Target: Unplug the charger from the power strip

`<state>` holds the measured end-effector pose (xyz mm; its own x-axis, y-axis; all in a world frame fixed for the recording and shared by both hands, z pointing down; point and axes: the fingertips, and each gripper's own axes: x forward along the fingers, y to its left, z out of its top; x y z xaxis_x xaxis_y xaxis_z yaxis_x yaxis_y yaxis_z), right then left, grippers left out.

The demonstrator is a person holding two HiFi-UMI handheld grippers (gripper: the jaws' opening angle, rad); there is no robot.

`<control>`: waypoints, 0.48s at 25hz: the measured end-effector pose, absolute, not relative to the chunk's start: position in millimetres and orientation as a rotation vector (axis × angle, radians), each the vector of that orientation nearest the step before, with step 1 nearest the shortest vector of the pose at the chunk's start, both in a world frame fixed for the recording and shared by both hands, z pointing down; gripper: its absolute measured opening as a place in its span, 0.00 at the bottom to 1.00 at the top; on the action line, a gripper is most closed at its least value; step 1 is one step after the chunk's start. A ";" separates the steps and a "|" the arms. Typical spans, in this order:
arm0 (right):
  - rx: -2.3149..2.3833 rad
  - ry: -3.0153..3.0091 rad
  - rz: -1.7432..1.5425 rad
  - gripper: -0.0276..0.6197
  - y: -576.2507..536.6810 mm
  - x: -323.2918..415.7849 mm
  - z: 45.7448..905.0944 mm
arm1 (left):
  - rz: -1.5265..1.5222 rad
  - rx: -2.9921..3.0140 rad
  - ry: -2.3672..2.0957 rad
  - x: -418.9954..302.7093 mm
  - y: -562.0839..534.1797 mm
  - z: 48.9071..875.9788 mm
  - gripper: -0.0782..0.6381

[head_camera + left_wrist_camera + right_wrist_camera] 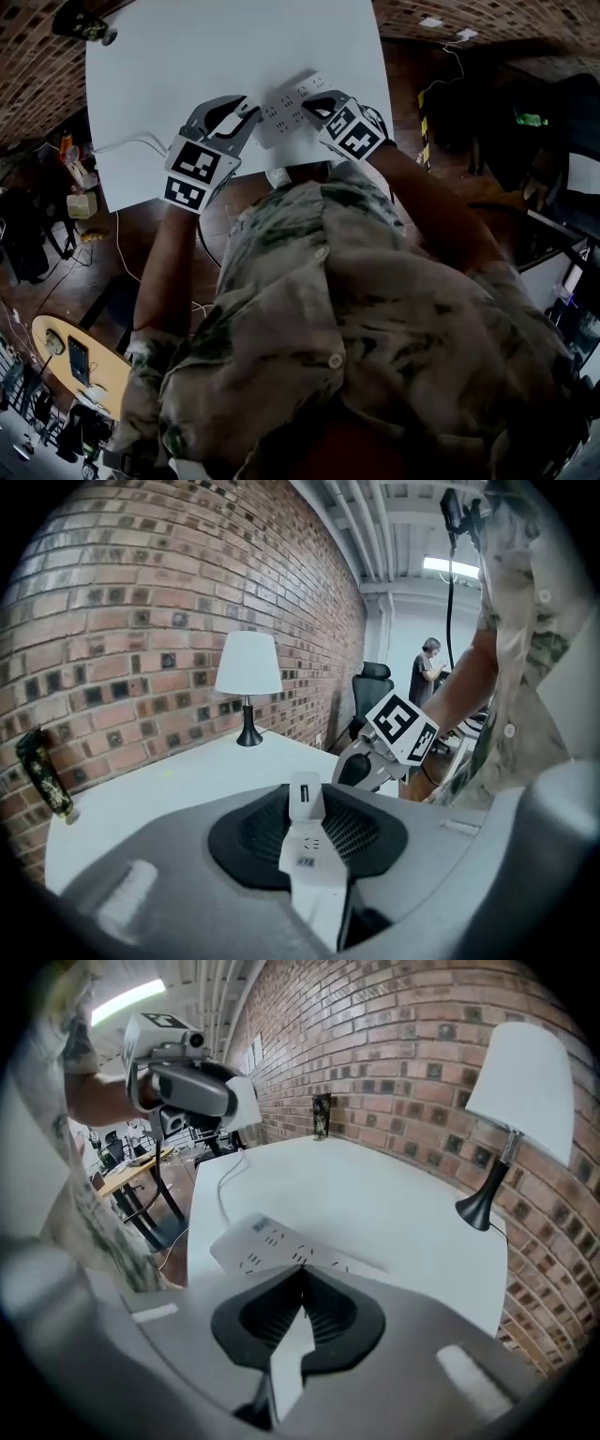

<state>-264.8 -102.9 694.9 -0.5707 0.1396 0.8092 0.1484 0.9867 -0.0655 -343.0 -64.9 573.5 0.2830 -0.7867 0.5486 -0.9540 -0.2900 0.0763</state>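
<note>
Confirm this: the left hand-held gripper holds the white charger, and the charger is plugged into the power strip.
Wrong about the plug. The left hand-held gripper holds the white charger, but the charger is out of the power strip, lifted clear of it; the right gripper view shows this.

From the head view, the white table (159, 75) was bare from ten through one o'clock of the power strip (286, 105), giving wide passage there. A dark bottle (82, 23) stood at the far ten o'clock corner. A white cable (127, 142) crossed the table edge at nine o'clock (flat on the surface). The person's torso (356, 309) closed off six o'clock. In the right gripper view a lamp (520, 1091) stood at two o'clock, near the brick wall (394, 1044).
</note>
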 end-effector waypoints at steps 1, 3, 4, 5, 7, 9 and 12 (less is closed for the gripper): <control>-0.187 -2.190 -0.012 0.05 -103.9 -263.5 691.6 | 0.560 2.174 -1.570 -343.3 -63.2 574.2 0.26; -0.149 -2.196 0.000 0.05 -106.4 -262.3 688.6 | 0.522 2.204 -1.560 -344.9 -61.4 578.9 0.26; -0.141 -2.205 0.015 0.05 -101.9 -265.1 689.3 | 0.514 2.202 -1.553 -348.0 -54.6 583.5 0.26; -0.144 -2.220 0.035 0.05 -93.0 -269.9 690.1 | 0.513 2.183 -1.546 -352.1 -42.9 588.6 0.26; -0.177 -2.252 0.094 0.05 -69.3 -274.2 687.8 | 0.520 2.122 -1.536 -354.4 -15.7 596.9 0.26; -0.215 -2.268 0.174 0.05 -52.2 -262.4 678.6 | 0.515 2.115 -1.505 -340.2 -9.0 599.8 0.26; -0.215 -2.292 0.211 0.05 -54.3 -238.8 656.6 | 0.509 2.200 -1.465 -309.7 -32.5 590.8 0.26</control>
